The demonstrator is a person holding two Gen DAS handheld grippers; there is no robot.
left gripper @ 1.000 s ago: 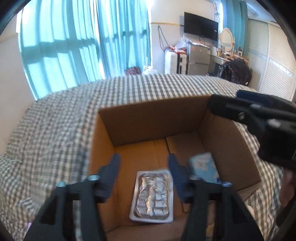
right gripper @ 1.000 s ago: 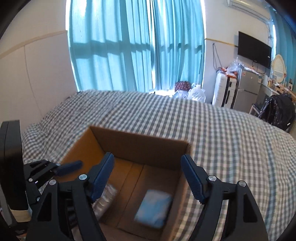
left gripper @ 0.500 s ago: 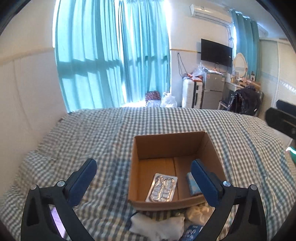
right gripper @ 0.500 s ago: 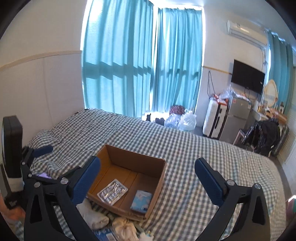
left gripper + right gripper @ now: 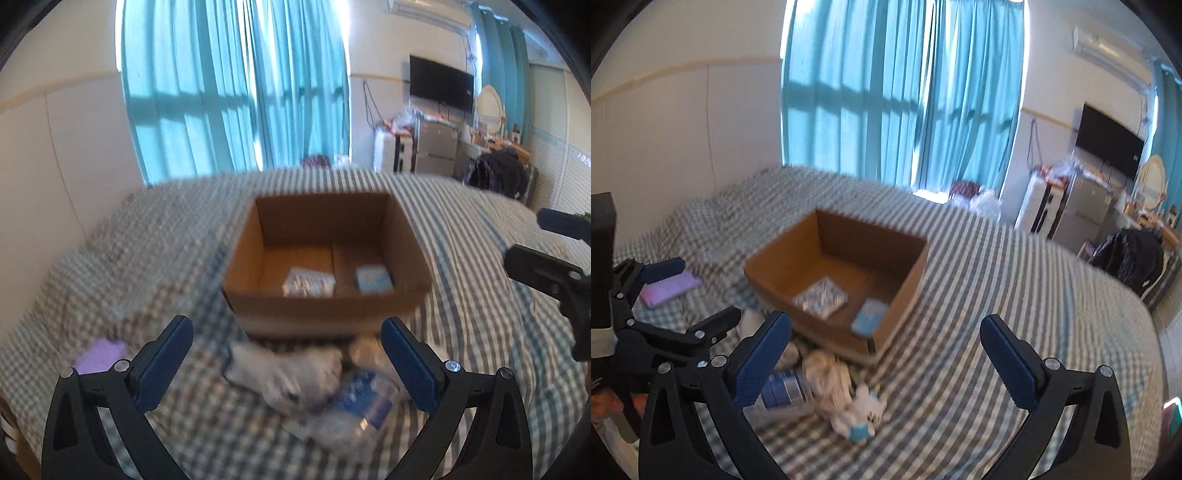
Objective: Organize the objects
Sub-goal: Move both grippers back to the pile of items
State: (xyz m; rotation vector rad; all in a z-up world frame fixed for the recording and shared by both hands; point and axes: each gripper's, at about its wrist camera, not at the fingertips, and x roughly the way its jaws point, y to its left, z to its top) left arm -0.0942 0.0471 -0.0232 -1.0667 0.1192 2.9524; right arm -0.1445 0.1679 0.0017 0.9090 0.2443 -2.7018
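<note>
An open cardboard box (image 5: 325,299) (image 5: 905,295) sits on the checked bed. Inside lie a silver blister pack (image 5: 308,282) (image 5: 822,298) and a light blue packet (image 5: 373,278) (image 5: 870,315). In front of the box lies a blurred pile: white cloth (image 5: 284,369), a blue-labelled packet (image 5: 365,398) (image 5: 785,387) and a small white plush toy (image 5: 860,413). A purple flat item (image 5: 99,354) (image 5: 670,290) lies to the left. My left gripper (image 5: 288,362) is open and empty above the pile. My right gripper (image 5: 882,354) is open and empty, near the box's right front corner.
The checked bedspread (image 5: 1015,295) spreads right of the box. Teal curtains (image 5: 236,85) hang behind the bed. A suitcase, fridge and TV (image 5: 1108,140) stand at the far right. A wall (image 5: 55,166) runs along the bed's left side.
Both grippers have pulled back and up out of the box with open jaws, then dipped toward the pile in front of it. The blister pack and blue packet stay in the box.
</note>
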